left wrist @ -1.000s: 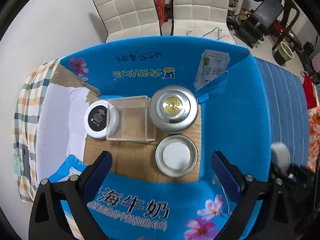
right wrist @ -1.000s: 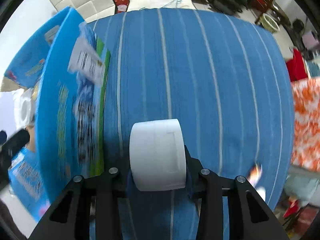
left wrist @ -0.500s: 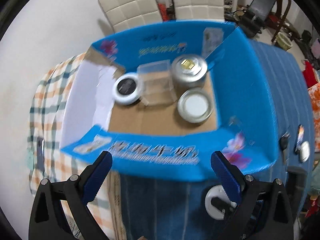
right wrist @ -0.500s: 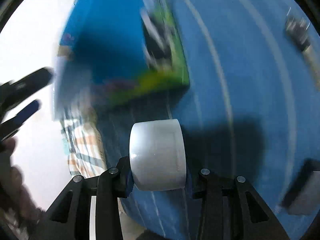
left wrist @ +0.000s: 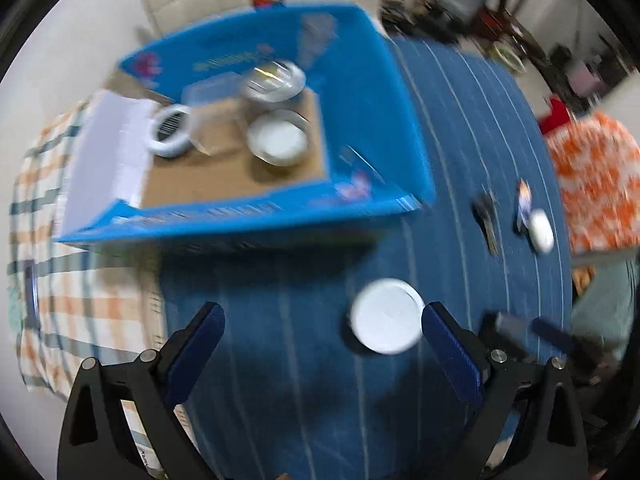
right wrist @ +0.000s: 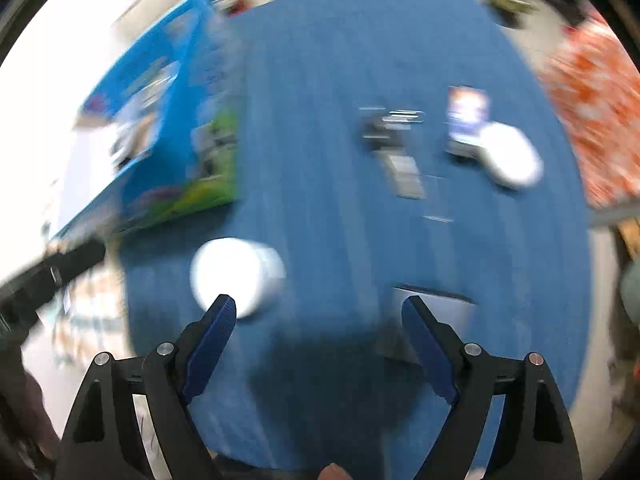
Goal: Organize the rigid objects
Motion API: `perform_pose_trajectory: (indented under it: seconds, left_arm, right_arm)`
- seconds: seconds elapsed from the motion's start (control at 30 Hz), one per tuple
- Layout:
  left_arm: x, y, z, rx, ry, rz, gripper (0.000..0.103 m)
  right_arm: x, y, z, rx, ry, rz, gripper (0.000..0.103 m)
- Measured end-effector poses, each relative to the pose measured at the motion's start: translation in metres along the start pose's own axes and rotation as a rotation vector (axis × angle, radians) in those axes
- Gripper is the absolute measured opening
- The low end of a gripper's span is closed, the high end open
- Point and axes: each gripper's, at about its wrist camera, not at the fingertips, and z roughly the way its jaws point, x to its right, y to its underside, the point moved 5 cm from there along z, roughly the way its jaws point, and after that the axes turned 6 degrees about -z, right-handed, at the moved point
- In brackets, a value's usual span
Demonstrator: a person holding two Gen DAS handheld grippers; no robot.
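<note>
A white round jar (left wrist: 386, 316) stands on the blue striped cloth (left wrist: 460, 128) in front of the blue carton (left wrist: 372, 128). It also shows in the right wrist view (right wrist: 236, 276), just beyond my left fingertip. My left gripper (left wrist: 322, 326) is open and empty, the jar close to its right finger. My right gripper (right wrist: 318, 314) is open and empty above the cloth. The carton holds a silver tin (left wrist: 274, 80), a tin with a white lid (left wrist: 278, 138), a clear box (left wrist: 212, 92) and a black-topped jar (left wrist: 170, 130). Both views are blurred.
Small items lie on the cloth at the right: a white oval case (right wrist: 510, 156), a printed card (right wrist: 466, 114), dark clips (right wrist: 394, 128) and a grey flat box (right wrist: 432, 316). A checked cloth (left wrist: 48, 216) lies left of the carton. Chairs stand behind.
My right gripper has opened and let go of the white jar, which now stands on the cloth. My left gripper has pulled back from over the carton toward the jar.
</note>
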Motion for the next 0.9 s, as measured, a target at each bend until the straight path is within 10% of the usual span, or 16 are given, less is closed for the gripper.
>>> perform_pose_trajectory:
  seconds: [0.37, 0.53, 0.67, 0.9]
  left_arm:
    - [0.05, 0.016, 0.112, -0.235, -0.042, 0.125, 0.101]
    - [0.048, 0.016, 0.121, -0.198, -0.049, 0.086, 0.101]
    - [0.049, 0.017, 0.124, -0.196, -0.002, 0.08, 0.067]
    - [0.057, 0.023, 0.124, -0.174, -0.018, 0.088, 0.066]
  right_arm:
    - [0.088, 0.011, 0.058, -0.156, 0.066, 0.185, 0.087]
    - [0.092, 0.004, 0.07, -0.165, 0.085, 0.2, 0.081]
    - [0.081, -0.002, 0.072, -0.163, 0.15, 0.168, 0.072]
    - [0.067, 0.006, 0.072, -0.156, 0.199, 0.131, 0.061]
